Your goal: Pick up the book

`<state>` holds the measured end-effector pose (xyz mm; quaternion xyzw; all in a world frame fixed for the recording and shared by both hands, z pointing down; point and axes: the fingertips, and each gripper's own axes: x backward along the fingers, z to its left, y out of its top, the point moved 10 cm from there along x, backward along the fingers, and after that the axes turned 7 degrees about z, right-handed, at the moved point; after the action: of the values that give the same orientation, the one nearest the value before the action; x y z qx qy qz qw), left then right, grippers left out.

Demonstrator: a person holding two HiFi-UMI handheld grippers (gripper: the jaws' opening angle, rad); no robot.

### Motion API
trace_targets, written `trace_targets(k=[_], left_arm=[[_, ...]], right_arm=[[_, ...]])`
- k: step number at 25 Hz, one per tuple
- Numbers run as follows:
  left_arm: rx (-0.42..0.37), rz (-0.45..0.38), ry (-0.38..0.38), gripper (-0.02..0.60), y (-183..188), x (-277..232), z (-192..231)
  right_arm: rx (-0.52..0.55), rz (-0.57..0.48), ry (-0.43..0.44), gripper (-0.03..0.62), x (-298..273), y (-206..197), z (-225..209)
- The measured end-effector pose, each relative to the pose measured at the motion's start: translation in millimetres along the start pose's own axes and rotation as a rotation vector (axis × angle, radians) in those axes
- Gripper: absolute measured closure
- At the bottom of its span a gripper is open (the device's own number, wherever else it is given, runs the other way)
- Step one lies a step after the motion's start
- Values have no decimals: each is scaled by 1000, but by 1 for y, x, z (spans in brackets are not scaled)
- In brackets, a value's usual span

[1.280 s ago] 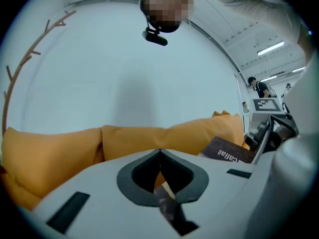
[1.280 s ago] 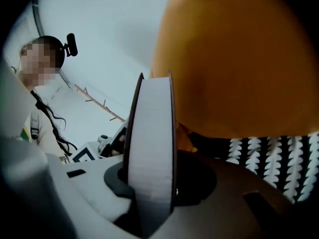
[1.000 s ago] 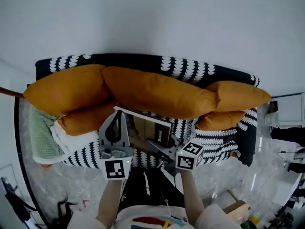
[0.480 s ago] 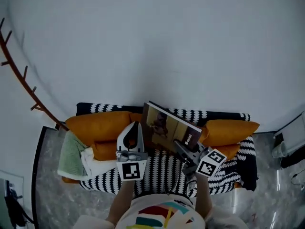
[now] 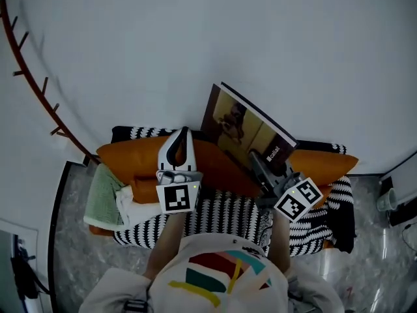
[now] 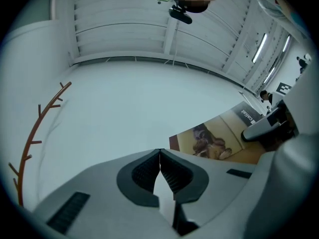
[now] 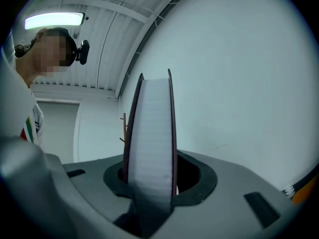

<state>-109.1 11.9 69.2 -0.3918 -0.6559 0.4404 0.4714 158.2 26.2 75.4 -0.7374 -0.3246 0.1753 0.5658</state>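
Gripping book (image 5: 251, 126) above sofa (image 5: 228, 219), right gripper (image 7: 148, 176) jaws clamped on it; left gripper (image 6: 159, 156) jaws closed, empty.

Item, as we present ourselves: one white T-shirt (image 5: 195, 256) with red, teal and yellow printed strokes. Our left gripper (image 5: 183, 130) has a pale grey shell and black ribbed pads. Our right gripper (image 5: 256, 158) is darker grey. Each carries a white cube with black square markers: left cube (image 5: 177, 198), right cube (image 5: 298, 199).

Book (image 5: 245, 126) lower corner hidden inside right gripper (image 5: 258, 164); cover picture too small to make out.
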Motion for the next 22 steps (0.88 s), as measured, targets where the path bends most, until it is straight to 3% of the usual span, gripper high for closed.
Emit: trace_targets(k=[5, 12, 15, 19, 22], left_arm=[[2, -1, -52, 574, 3, -5, -21], [-56, 13, -114, 574, 6, -7, -42], [-45, -5, -118, 572, 7, -7, -45], [-51, 15, -136, 572, 4, -9, -52], [-30, 2, -144, 574, 4, -12, -57]], right_arm=[[-7, 14, -52, 439, 9, -8, -6], [-72, -2, -81, 439, 12, -17, -12], [-36, 39, -146, 439, 11, -18, -13], [-19, 54, -149, 439, 14, -19, -10], [5, 63, -204, 439, 16, -19, -10]])
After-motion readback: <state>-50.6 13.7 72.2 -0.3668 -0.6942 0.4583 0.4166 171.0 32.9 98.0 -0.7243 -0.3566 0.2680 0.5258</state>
